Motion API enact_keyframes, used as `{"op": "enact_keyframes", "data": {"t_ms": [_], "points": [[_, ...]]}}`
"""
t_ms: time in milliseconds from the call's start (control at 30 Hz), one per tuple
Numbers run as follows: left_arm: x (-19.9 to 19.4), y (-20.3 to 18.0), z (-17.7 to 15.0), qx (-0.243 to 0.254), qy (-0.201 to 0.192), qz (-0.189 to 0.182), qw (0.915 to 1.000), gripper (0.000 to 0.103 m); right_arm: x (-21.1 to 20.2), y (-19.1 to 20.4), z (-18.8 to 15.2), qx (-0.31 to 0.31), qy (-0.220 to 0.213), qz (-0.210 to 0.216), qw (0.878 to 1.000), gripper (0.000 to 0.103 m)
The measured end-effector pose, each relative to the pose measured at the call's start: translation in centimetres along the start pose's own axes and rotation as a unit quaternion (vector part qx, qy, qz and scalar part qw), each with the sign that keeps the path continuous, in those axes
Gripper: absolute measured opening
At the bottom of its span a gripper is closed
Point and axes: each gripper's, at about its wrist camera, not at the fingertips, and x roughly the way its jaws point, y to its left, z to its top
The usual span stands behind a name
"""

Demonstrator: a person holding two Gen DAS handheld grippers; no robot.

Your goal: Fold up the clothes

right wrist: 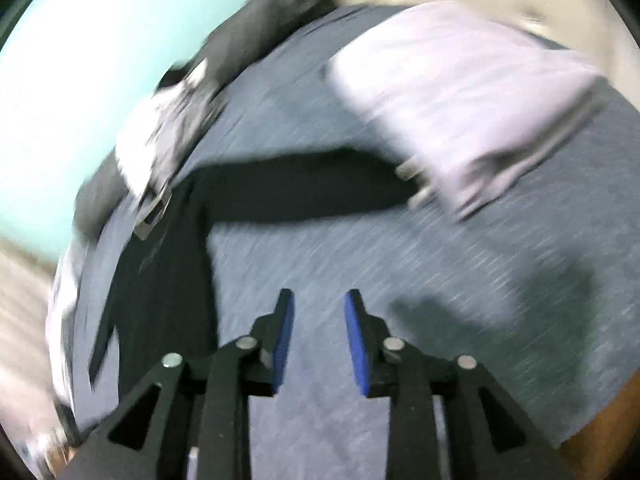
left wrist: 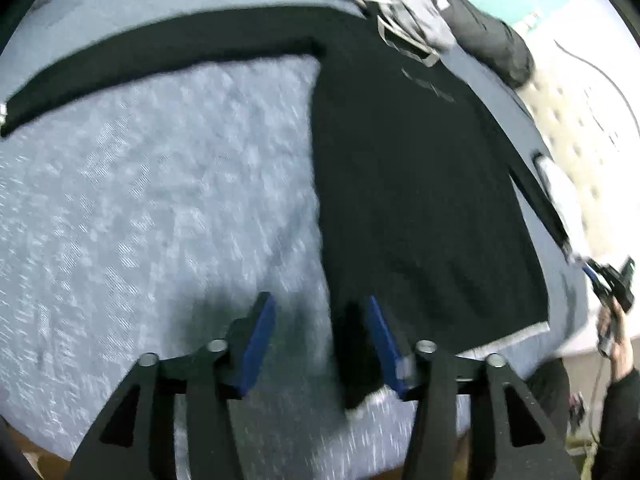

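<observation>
Black garment (left wrist: 420, 200) on grey-blue speckled bedcover (left wrist: 160, 200), lilac pillow (right wrist: 460, 92).

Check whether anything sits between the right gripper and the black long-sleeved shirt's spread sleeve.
Nothing visible does. Only bare grey-blue bedspread lies between the open right gripper and the black shirt. A folded white garment lies at the sleeve's far end, beyond it, not in the way.

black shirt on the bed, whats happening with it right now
A person with a handheld gripper in each hand is folding clothes on a bed with a grey-blue cover. The black long-sleeved shirt lies spread flat, one sleeve stretched out sideways. The left gripper is open at the shirt's bottom hem, a corner of cloth between its pads. The right gripper is open and empty over bare cover. A pile of other clothes waits beyond.
</observation>
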Motion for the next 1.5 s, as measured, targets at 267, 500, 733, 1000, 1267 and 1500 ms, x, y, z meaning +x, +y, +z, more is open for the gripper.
{"op": "enact_keyframes", "data": {"t_ms": [267,500,733,1000,1267,1500], "points": [[-0.2,1.5,2.6,-0.059,-0.087,0.008,0.9944,0.058,2.6,-3.0,3.4,0.056,-0.017,-0.038,0.998,0.049],[1.1,1.8,3.4,-0.065,-0.129,0.034,0.9889,0.060,5.6,-0.7,5.8,-0.034,-0.025,-0.069,0.997,0.049],[2.4,2.6,3.1,-0.066,-0.139,0.040,0.9873,0.060,8.9,0.0,7.4,-0.110,-0.015,-0.117,0.987,0.049],[3.6,3.2,2.3,-0.072,-0.146,0.023,0.9864,0.060,12.3,1.8,6.5,-0.218,0.027,-0.196,0.956,0.034],[3.2,3.4,2.1,-0.066,-0.154,0.018,0.9857,0.060,11.4,1.4,6.8,-0.223,0.025,-0.206,0.953,0.004],[2.9,3.3,1.7,-0.064,-0.157,0.005,0.9856,0.060,6.6,5.7,9.1,-0.217,0.003,-0.126,0.968,0.004]]}}
